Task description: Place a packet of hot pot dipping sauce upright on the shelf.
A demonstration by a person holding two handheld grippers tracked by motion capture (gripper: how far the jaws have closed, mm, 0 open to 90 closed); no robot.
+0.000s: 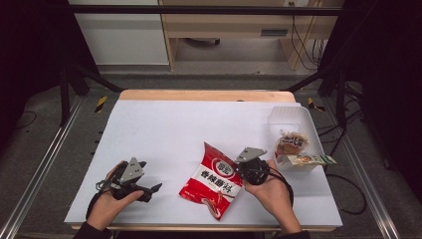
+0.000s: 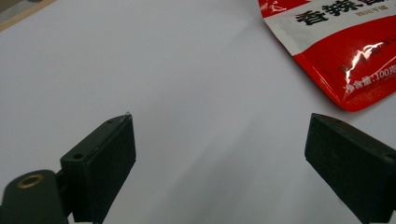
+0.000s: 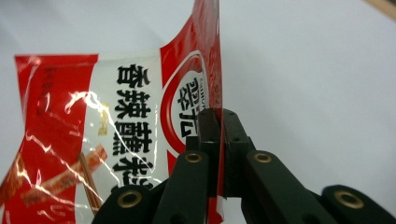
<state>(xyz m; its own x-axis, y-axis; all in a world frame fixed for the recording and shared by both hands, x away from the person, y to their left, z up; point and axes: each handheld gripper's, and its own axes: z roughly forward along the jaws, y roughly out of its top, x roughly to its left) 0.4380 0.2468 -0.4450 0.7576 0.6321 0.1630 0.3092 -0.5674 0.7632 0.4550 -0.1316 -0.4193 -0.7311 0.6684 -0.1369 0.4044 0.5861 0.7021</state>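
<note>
White sheeting covers the counter (image 1: 164, 129), with a strip of bare wood showing along its far edge and dark frame rails at both sides. Near the middle of the near edge lies a red snack bag (image 1: 214, 181) with a white label band and black characters. The right claw (image 1: 245, 168) is pinching the bag's edge: in the right gripper view its jaws are pressed together on the red rim of the bag (image 3: 140, 140), which stands up between them. The right hand (image 1: 271, 191) holds that claw just right of the bag. The left claw (image 1: 149, 191) sits near the near left corner, held in the left hand (image 1: 107, 204), its jaws spread wide over bare white surface, with the bag well apart from it. By the right edge a white tray (image 1: 291, 119) holds a round wrapped bun (image 1: 291, 143) and a flat packet (image 1: 311, 160).
</note>
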